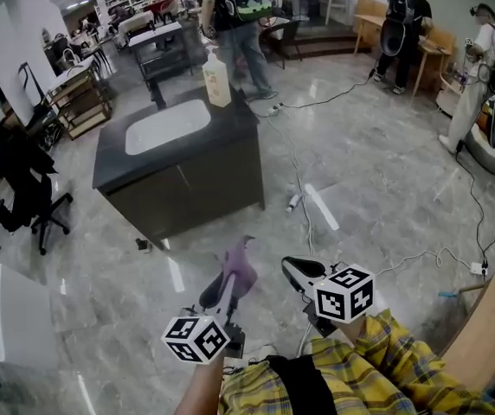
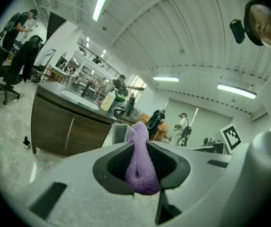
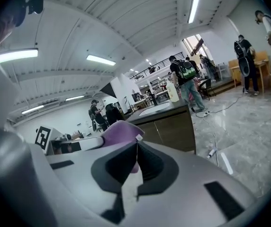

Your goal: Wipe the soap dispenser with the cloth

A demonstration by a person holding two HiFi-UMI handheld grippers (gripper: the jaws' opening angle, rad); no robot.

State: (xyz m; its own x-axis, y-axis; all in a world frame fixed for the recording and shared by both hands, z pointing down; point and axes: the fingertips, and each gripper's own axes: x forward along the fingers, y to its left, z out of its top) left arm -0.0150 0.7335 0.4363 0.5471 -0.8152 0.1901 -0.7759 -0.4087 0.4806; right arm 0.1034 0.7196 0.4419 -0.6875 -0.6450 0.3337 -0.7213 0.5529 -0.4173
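The soap dispenser (image 1: 216,78), a pale bottle with a pump, stands on the dark counter (image 1: 230,141) beside a white basin (image 1: 167,126), well ahead of both grippers. It also shows far off in the left gripper view as the soap dispenser (image 2: 108,100) and in the right gripper view as the soap dispenser (image 3: 173,92). My left gripper (image 1: 220,290) is shut on a purple cloth (image 1: 238,269), which sticks up from the jaws as the cloth (image 2: 140,167). My right gripper (image 1: 302,271) is shut and holds nothing; the cloth (image 3: 119,132) shows just to its left.
The sink cabinet (image 1: 191,184) stands on a glossy tiled floor with cables (image 1: 295,158) trailing across it. Several people (image 1: 243,20) stand behind and to the right. An office chair (image 1: 31,201) and shelves (image 1: 79,102) are at the left, a wooden table edge (image 1: 490,322) at the right.
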